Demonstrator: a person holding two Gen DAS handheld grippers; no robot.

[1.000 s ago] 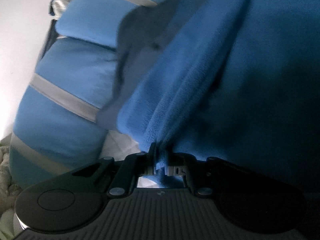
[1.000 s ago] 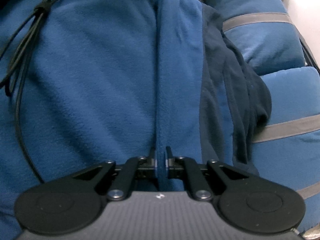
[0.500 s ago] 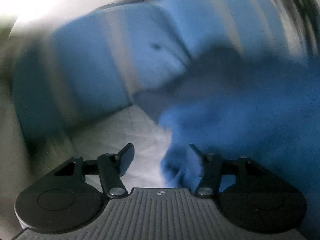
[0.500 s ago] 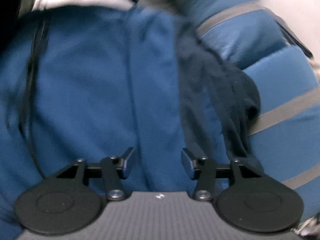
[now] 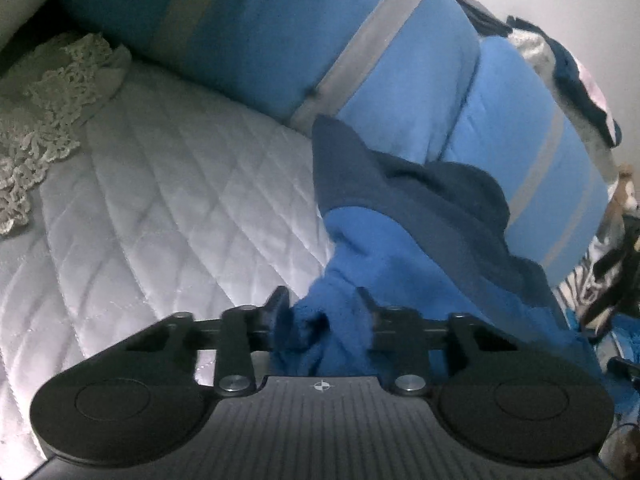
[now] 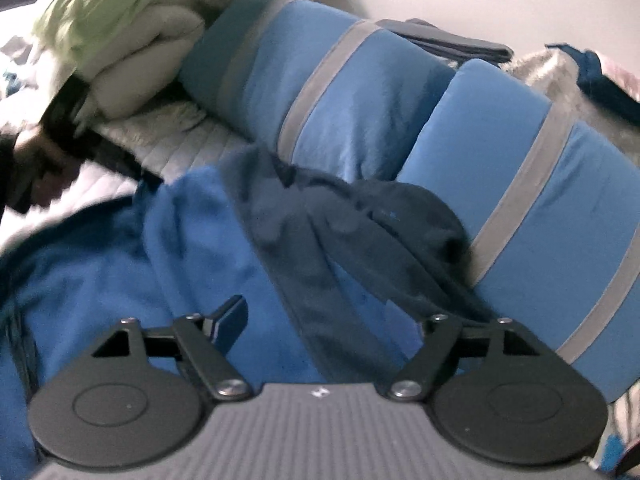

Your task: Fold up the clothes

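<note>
Fleece in bright blue, a soft garment with a darker navy lining, is lying crumpled on the quilted white bed, and its far part is leaning against the blue striped bolster.

In the left wrist view the left tool is closing its jaws, and a bunched corner of the fleece is sitting between them; the pads are seeming to press already on the cloth.

In the right wrist view the right tool is opening, its jaws are standing wide, and they are holding nothing; the fleece and the navy band are lying only underneath.

I am judging that this cloth is light, thick and very limp, not slippery and not fragile. It is sagging and folding wherever it is not supported, so a hold on a loose bunch is giving a crooked fold. Better places are probably a hem edge or two corners, pulled taut between both tools.
</note>
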